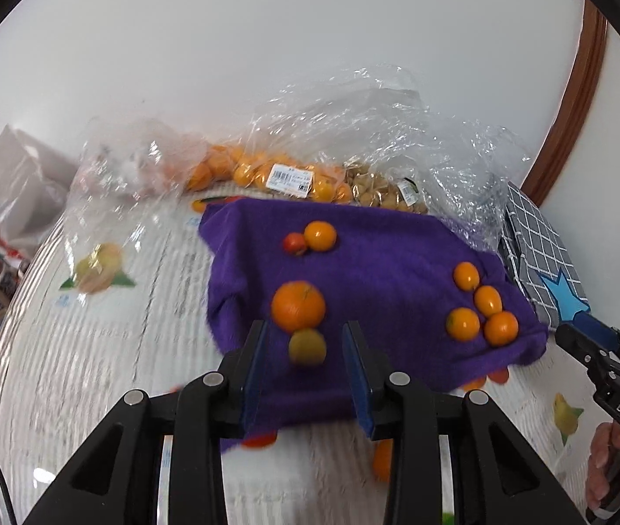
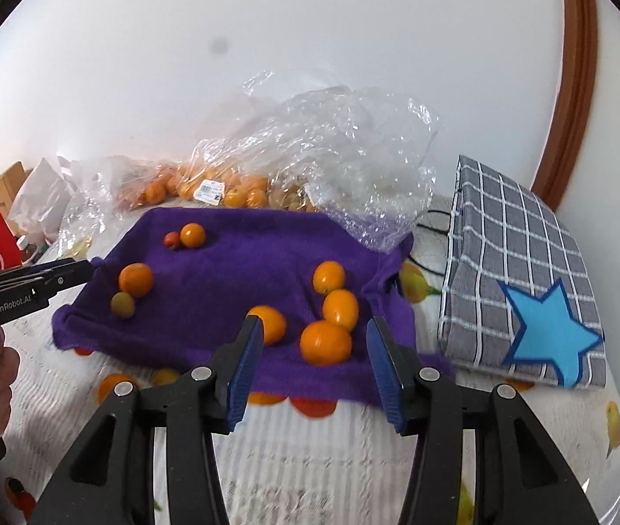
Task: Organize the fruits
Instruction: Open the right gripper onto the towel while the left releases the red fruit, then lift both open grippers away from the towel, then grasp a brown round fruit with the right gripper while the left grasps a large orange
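Sorting: loose fruit lies in three small groups on the purple fleece cloth [image 2: 239, 271], which is spread over a white ribbed cover printed with fruit; this looks like a bed or padded surface, though I cannot tell which.
Left gripper [image 1: 307, 352]: jaws narrowly parted and empty, hanging above the small yellow-green fruit [image 1: 307, 346], which touches the large round orange [image 1: 298, 306] behind it.
Right gripper [image 2: 315, 352]: jaws moderately apart and empty, framing the nearest round orange [image 2: 325, 343] of the right-hand cluster, without contact.
Right cluster: that orange touches an oval orange kumquat [image 2: 340, 309]; two more orange fruits sit just beside them.
Far pair: a small red fruit [image 2: 172, 239] touches a small orange one at the cloth's back.
Background: clear plastic bags of oranges [image 2: 222, 188] by the wall; a grey checked cloth with a blue star [image 2: 524, 288] to the right.
Doing it well: likely pick one fruit per jaw pair, descending straight over it so neighbours are not nudged.
Grip: close gently on the widest part; round skins may slip or roll.
Risk: soft cloth folds could catch a jaw tip, so keep tips just above the fleece.
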The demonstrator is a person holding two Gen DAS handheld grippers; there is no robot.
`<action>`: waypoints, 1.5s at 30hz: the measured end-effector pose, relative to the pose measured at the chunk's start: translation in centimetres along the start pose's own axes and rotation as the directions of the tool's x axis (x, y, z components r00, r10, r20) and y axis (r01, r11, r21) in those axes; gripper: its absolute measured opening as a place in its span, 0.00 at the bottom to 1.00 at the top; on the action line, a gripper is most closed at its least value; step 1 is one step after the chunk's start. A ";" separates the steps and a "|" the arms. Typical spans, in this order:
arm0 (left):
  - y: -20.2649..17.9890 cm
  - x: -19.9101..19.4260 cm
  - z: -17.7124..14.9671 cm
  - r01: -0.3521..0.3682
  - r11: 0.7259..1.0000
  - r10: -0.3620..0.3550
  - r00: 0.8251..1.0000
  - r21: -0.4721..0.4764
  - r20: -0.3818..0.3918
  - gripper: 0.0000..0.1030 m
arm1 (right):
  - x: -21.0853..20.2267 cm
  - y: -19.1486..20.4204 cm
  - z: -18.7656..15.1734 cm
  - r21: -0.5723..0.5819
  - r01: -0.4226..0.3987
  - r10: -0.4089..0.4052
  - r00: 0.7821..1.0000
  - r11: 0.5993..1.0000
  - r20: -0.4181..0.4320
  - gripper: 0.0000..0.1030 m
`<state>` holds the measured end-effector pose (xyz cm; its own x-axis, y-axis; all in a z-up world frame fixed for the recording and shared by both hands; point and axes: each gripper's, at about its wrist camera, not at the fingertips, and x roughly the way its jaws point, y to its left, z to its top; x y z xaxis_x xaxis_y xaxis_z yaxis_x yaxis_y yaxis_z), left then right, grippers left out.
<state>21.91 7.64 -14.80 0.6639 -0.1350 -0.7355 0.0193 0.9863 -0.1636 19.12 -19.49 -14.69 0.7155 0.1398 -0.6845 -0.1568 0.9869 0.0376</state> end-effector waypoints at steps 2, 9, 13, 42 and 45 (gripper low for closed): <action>0.5 -0.5 -0.7 -0.010 1.000 0.010 1.000 0.001 -0.006 0.32 | -0.2 0.1 -0.7 0.016 -0.009 0.010 1.000 1.000 -0.007 0.47; 2.6 -1.8 -3.1 -0.018 0.999 0.017 0.999 -0.033 -0.037 0.32 | 0.1 1.3 -3.0 0.023 -0.023 0.025 0.997 0.999 -0.073 0.47; 3.8 -1.9 -4.3 -0.042 0.998 0.040 0.998 -0.040 -0.053 0.32 | 0.5 2.0 -4.1 0.023 -0.052 0.054 0.993 0.998 -0.102 0.47; 7.7 -0.8 -5.0 -0.025 0.997 0.020 0.997 -0.075 -0.078 0.32 | 7.1 8.7 -3.9 -0.027 -0.246 0.235 0.948 0.969 -0.215 0.35; 7.7 -0.7 -4.9 -0.020 0.997 0.014 0.997 -0.074 -0.077 0.32 | 7.6 8.7 -3.5 0.000 -0.275 0.268 0.937 0.961 -0.225 0.35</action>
<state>17.87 14.83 -18.76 0.6045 -0.1279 -0.7863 -0.0492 0.9792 -0.1971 20.83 -10.11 -22.14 0.4754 0.3775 -0.7947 -0.3473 0.9104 0.2248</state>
